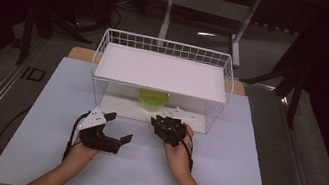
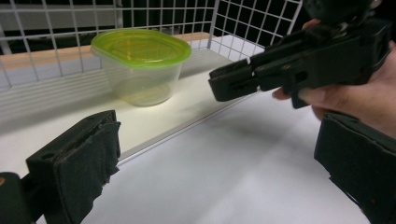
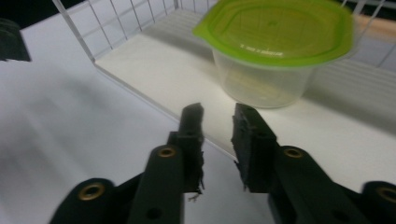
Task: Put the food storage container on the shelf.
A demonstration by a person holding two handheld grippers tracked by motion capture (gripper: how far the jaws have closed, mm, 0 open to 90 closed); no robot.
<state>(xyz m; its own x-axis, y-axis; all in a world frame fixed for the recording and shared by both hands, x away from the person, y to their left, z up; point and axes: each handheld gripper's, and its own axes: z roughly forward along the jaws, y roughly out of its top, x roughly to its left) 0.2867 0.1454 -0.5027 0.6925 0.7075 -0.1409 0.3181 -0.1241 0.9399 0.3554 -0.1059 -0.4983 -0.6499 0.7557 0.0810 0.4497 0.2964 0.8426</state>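
A clear plastic container with a green lid [image 1: 153, 98] stands on the lower board of a white wire shelf rack [image 1: 103, 47], under its upper shelf [image 1: 163, 72]. My right gripper [image 1: 164, 120] is at the rack's front edge and points at the container [image 3: 275, 46]. Its jaws [image 3: 218, 116] stand a narrow gap apart with nothing between them. My left gripper [image 1: 118, 127] rests on the table in front of the rack's left part, tilted right, open wide and empty [image 2: 219, 158]. In its view the container [image 2: 140, 70] sits ahead, and the right gripper [image 2: 299, 60] reaches in from the right.
The rack stands on a white table sheet [image 1: 218, 182]; its wire walls [image 2: 233, 18] close the back and sides, while the front is open. The lower board [image 3: 154, 60] has bare room around the container. Dark floor and stand legs [image 1: 169, 7] lie beyond the table.
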